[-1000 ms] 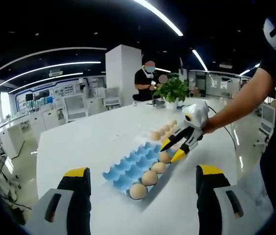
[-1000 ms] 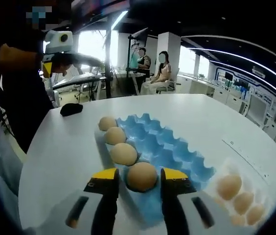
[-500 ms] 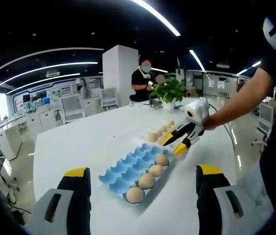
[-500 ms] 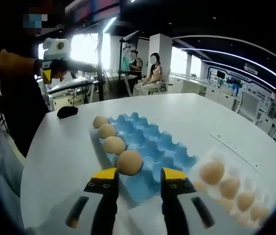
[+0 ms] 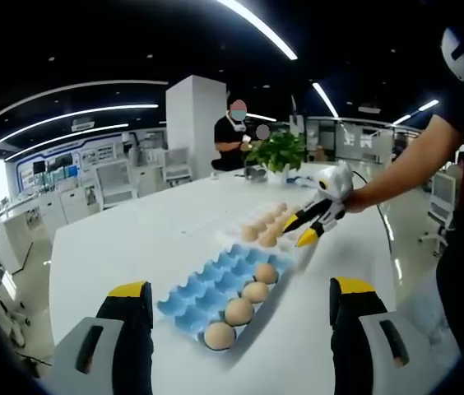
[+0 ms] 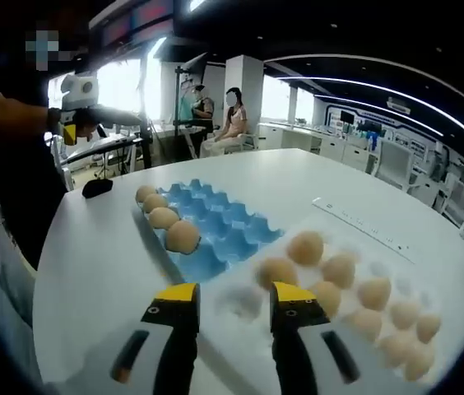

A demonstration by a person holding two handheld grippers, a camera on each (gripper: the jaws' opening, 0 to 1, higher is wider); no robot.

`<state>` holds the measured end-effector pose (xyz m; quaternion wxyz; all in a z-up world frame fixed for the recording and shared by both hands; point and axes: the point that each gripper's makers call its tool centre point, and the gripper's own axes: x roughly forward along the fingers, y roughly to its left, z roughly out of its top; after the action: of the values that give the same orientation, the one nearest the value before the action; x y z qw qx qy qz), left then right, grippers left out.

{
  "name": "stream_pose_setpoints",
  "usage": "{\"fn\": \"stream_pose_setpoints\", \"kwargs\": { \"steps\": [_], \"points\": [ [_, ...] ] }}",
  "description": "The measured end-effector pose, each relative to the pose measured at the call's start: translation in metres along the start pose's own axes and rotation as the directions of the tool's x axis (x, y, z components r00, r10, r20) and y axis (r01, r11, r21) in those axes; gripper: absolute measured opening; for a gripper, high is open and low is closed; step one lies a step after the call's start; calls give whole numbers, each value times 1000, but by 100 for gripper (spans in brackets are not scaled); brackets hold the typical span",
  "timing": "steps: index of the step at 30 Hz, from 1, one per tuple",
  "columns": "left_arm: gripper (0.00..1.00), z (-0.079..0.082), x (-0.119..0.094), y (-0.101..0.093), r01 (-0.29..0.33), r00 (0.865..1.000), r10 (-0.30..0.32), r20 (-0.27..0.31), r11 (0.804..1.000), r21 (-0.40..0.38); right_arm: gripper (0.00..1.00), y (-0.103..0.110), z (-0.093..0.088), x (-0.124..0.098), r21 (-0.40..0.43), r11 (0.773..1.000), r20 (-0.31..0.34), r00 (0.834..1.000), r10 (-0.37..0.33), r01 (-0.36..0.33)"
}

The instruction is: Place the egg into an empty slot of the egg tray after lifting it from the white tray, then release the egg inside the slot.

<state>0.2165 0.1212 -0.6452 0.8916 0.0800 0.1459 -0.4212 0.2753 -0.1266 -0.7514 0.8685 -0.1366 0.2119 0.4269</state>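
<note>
The blue egg tray (image 5: pixel 207 284) lies on the white table with several eggs in one row (image 5: pixel 238 310). Beyond it sits the white tray (image 5: pixel 257 216) with more eggs. My left gripper (image 5: pixel 241 288) hangs open and empty, high above the near end of the blue tray. My right gripper (image 5: pixel 308 229) hovers over the white tray. In the right gripper view, my right gripper (image 6: pixel 234 295) is open with nothing held, above a bare slot of the white tray (image 6: pixel 240 303) beside several eggs (image 6: pixel 306 247). The blue tray (image 6: pixel 224 234) and its egg row (image 6: pixel 183 236) lie left of it.
A potted plant (image 5: pixel 280 152) stands at the table's far end. A small black object (image 6: pixel 96 188) and a white power strip (image 6: pixel 364 230) lie on the table. The person's arm (image 5: pixel 405 169) reaches in from the right. People sit beyond the table.
My right gripper has drawn back from the blue tray, leaving the last egg sitting in its slot, and has moved over the white tray. The left gripper has barely shifted.
</note>
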Motion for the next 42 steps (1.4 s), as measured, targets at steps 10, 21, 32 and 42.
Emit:
{"fn": "stream_pose_setpoints", "kwargs": {
  "steps": [10,21,32,42],
  "points": [
    [91,2,6,-1,10,1000,-10,-2,1000,2,35,-27,-24,-30,40,997,-21,997,-69,70],
    [91,3,10,-4,14,1000,-14,-7,1000,7,35,-57,-41,-64,64,987,-32,989,-147,149],
    [91,5,14,-9,16,1000,-16,-9,1000,11,35,-92,-60,-103,88,967,-58,971,-234,239],
    [91,9,20,-10,13,1000,-13,-3,1000,11,36,-108,-65,-123,81,958,-90,959,-268,275]
  ]
}}
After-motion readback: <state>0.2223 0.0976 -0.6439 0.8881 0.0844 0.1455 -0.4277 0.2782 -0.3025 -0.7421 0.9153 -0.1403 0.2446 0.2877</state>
